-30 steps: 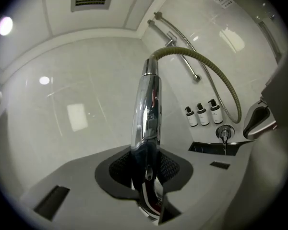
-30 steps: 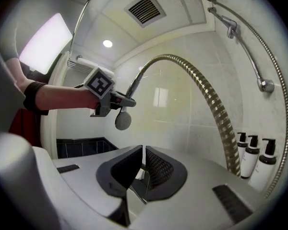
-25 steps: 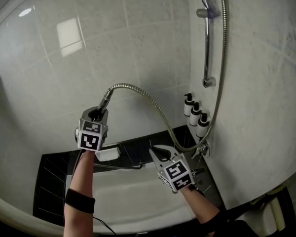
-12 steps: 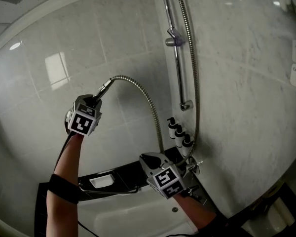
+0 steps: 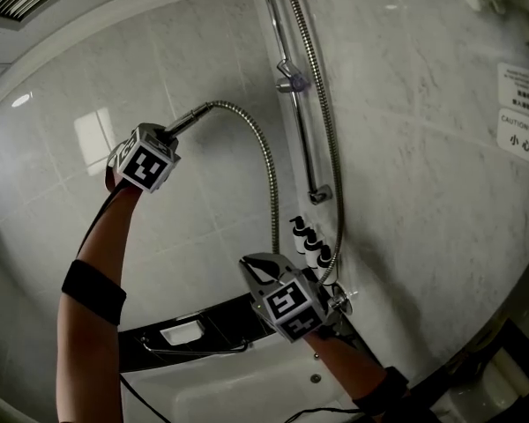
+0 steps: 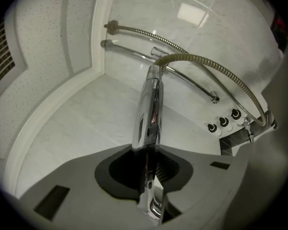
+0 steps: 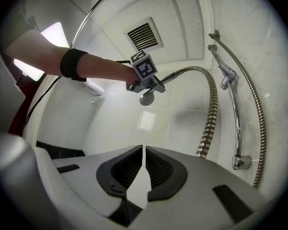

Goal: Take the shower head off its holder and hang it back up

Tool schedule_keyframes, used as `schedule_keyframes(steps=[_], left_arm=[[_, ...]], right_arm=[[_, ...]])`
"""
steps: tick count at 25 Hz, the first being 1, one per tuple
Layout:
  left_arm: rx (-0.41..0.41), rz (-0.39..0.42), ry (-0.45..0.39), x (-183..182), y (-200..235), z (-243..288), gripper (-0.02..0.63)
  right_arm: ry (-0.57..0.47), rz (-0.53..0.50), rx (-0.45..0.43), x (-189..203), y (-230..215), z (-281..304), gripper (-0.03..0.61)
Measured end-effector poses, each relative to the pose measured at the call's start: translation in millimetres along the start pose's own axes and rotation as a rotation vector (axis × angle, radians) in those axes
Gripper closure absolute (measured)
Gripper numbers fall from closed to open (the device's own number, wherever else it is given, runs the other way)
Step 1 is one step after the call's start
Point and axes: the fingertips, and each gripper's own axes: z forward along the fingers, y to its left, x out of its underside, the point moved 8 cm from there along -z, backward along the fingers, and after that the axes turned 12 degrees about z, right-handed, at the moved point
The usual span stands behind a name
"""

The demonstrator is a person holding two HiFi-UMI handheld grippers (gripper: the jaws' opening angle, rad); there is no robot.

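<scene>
L gripper (image 5: 163, 136) is seen upper left in the head view, up by the tiled wall (image 5: 203, 42). Its jaws are clamped on the chrome handle of the shower head (image 5: 182, 123). In the left gripper view the handle is seen running out fwd from betw. the pads. In the right gripper view the round spray face is seen just under that gripper. From the handle tip the metal hose (image 5: 265, 152) is arched over to the right and down. Shower head is held well apart from the holder (image 5: 291, 81), which is fixed on the slide rail (image 5: 301, 139). Three pump bottles (image 5: 310, 243) are lined up near the rail's foot. R gripper (image 5: 257, 266) is held lower, centre-right, jaws pressed almost together w/ nothing betw. them.
</scene>
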Motion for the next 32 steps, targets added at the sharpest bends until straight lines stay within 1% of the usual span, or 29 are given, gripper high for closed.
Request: schedule_keyframes(steps=[3,5,9,15,19,22,27,32], left_arm=[[-0.006,0.068,0.019,-17,20,4,0.539],[0.006,0.115,0.031,-26,29,10,0.539],[-0.003,0.228,0.055,-50,46,13,0.538],[-0.024,0.329,0.081,-89,70,18,0.538],[-0.047,0.427,0.114,-115,84,24,0.539],[-0.062,0.495,0.146,-129,91,32,0.54],[-0.089,0.579,0.182,-145,97,42,0.54],[-0.116,0.668,0.199,-158,97,47,0.54]], right_arm=[[-0.005,-0.004,0.001,-5,-1,-1,0.534],[-0.013,-0.019,0.004,-10,-4,-1,0.535],[-0.035,-0.026,0.007,-26,-7,-4,0.535],[-0.079,-0.043,0.011,-47,-13,-14,0.534],[-0.093,-0.043,0.015,-52,-16,-22,0.535],[-0.107,-0.045,0.022,-58,-21,-27,0.535],[-0.128,-0.029,0.044,-71,-38,-34,0.541],[-0.15,-0.003,0.086,-82,-63,-36,0.548]])
